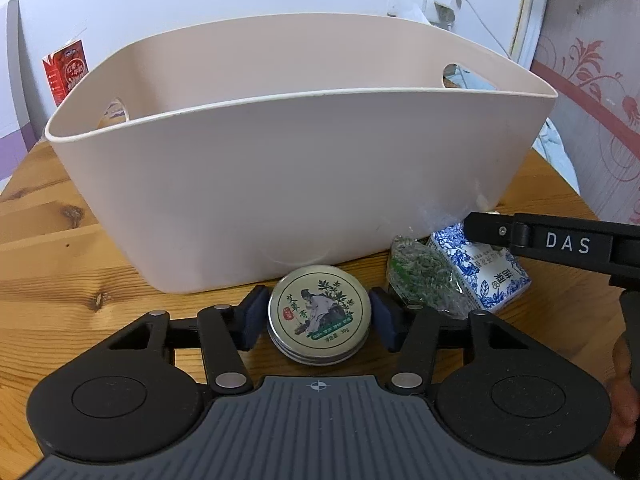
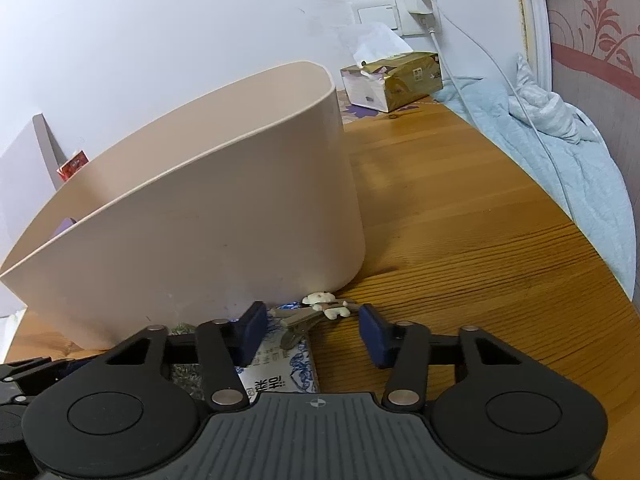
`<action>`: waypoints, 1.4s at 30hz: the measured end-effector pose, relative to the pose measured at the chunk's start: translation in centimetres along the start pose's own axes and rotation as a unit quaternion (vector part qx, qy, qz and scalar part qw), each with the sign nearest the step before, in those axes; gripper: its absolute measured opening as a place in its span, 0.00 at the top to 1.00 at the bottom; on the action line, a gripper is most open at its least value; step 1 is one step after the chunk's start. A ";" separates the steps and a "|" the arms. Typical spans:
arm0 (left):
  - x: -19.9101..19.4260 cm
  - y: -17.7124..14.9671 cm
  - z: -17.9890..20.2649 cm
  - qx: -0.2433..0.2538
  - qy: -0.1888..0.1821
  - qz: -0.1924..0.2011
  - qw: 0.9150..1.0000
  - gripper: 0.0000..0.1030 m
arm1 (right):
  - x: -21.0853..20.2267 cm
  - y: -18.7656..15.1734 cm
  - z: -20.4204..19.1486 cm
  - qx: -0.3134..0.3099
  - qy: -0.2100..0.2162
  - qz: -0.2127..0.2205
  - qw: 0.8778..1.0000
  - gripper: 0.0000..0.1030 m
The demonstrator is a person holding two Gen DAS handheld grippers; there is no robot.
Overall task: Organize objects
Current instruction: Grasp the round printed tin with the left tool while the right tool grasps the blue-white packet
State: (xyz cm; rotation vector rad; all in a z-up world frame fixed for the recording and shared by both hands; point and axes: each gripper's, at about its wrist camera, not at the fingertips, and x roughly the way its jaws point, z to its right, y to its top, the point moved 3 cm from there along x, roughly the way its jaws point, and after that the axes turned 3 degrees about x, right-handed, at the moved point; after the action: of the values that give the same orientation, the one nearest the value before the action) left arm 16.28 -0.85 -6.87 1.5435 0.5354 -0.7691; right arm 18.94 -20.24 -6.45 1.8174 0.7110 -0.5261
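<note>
Between the 2 blue pads of the left gripper [image 1: 319, 317], just in front of the beige basket [image 1: 280, 184] on the wooden table [image 1: 60, 248]: a round tin [image 1: 319, 316], lid up, printed figure upright toward the camera. Jaws apart but close on either flank, the left pad seemingly just touching or a hair off, the right pad a sliver clear; not clamped yet as far as can be judged. No long axis on a disc, so no need to turn the wrist; flat faces up and down, rim all round, any diameter good for a pinch. Best to close evenly across the widest part, pads low on the side wall rather than on the lid seam, then lift straight up high enough to clear the basket rim before carrying over and in.

Farther right, beside the tin: a clear bag of green leaves [image 1: 424, 280] and a blue-and-white packet [image 1: 480, 276], both near the basket wall.

Over that packet [image 2: 280, 372], the right gripper [image 2: 312, 332], jaws wide apart, holding nothing. Ahead of it, a small bear-topped clip [image 2: 316, 312], long axis running from lower left to upper right, bear end [image 2: 326, 304] toward the right, metal jaws end toward the left. Better grasped across its narrow width, so a slight wrist turn likely needed.
</note>
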 end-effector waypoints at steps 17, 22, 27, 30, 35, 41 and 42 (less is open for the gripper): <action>-0.8 -0.9 -0.3 -0.003 -0.013 -0.010 1.000 0.46 | -1.1 -0.4 -0.3 -0.010 -0.002 0.005 1.000 0.66; -1.4 -1.3 -0.4 -0.004 -0.019 -0.011 1.000 0.46 | -1.6 -0.6 -0.4 -0.011 -0.003 0.008 1.000 0.66; -1.9 -1.5 -0.8 -0.010 -0.016 -0.007 1.000 0.46 | -2.4 -0.9 -0.6 -0.015 -0.002 0.015 1.000 0.66; -2.6 -1.5 -0.9 -0.009 -0.017 0.001 1.000 0.46 | -3.0 -1.1 -0.7 -0.018 0.002 0.019 1.000 0.66; -4.0 -1.5 -1.0 -0.005 -0.022 0.014 1.000 0.46 | -4.0 -1.3 -1.2 -0.027 0.001 0.025 0.999 0.66; -5.8 -1.2 -1.0 0.002 -0.028 0.034 0.999 0.46 | -5.5 -1.1 -1.5 -0.024 0.002 0.044 0.999 0.66; -6.2 -1.2 -1.1 0.004 -0.029 0.038 0.999 0.46 | -5.8 -1.0 -1.5 -0.024 0.005 0.046 0.999 0.66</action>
State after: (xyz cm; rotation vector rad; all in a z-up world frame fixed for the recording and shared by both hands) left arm 11.45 1.01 -3.05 1.5354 0.4292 -0.7557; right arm 14.06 -19.85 -2.89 1.8004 0.6387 -0.4357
